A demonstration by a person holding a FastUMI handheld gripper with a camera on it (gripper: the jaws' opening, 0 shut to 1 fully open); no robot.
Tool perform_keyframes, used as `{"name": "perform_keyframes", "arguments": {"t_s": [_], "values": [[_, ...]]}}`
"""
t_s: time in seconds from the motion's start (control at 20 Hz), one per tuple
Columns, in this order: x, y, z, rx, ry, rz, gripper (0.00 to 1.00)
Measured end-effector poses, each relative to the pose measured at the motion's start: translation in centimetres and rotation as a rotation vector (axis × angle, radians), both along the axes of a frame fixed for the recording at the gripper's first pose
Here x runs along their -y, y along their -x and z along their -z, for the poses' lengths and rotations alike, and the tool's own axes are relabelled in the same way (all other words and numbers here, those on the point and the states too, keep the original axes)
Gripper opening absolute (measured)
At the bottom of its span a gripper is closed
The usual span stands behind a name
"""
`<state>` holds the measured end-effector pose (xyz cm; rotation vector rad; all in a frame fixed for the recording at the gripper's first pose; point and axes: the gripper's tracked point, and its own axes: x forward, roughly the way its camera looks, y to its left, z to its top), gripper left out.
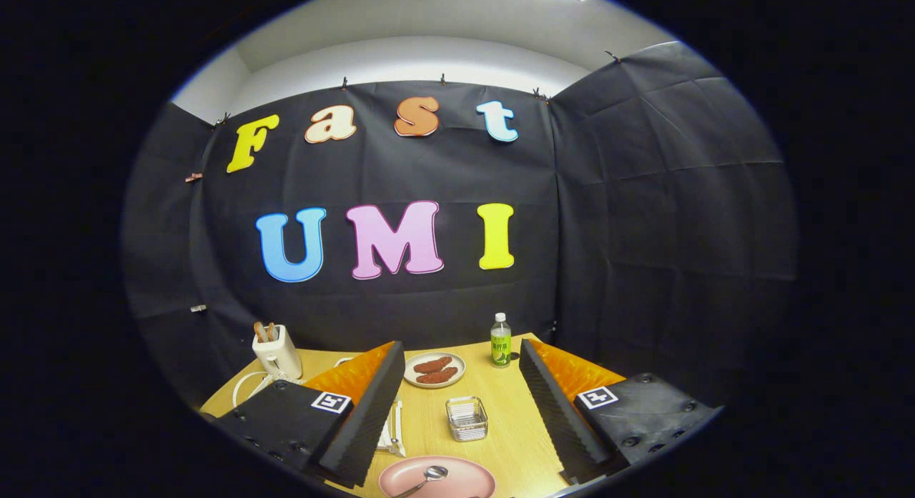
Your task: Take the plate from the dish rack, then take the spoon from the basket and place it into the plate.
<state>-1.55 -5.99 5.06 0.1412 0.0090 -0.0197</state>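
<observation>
Figure legend, gripper view. I am looking along the 2 fingers over a wooden table [500, 412], the largest surface here. My gripper [457, 405] is hanging above it with its jaws spread wide and nothing between them; the left finger [364, 412] and the right finger [554, 412] are standing well apart.

At the near edge, between the fingers, the pink plate [457, 476] is lying flat, and the spoon [427, 478] is resting in it, bowl up, handle running toward the near left. Just beyond the plate, the small wire basket [466, 418] is sitting empty as far as I can tell. Farther off, a white dish [434, 369] is carrying 2 reddish pieces; a white toaster [277, 351] is standing at the far left, and a green bottle [500, 341] at the far right.

I am judging both steps complete: the spoon is lying in the plate. The next move is calling only for a clean retreat, keeping the fingers clear of the plate's rim.
</observation>
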Motion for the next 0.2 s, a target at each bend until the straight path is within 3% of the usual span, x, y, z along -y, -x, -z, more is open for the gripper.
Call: {"name": "perform_keyframes", "arguments": {"t_s": [0.2], "values": [[-0.58,-0.64,-0.79,0.025,-0.006,-0.003,0.99]]}}
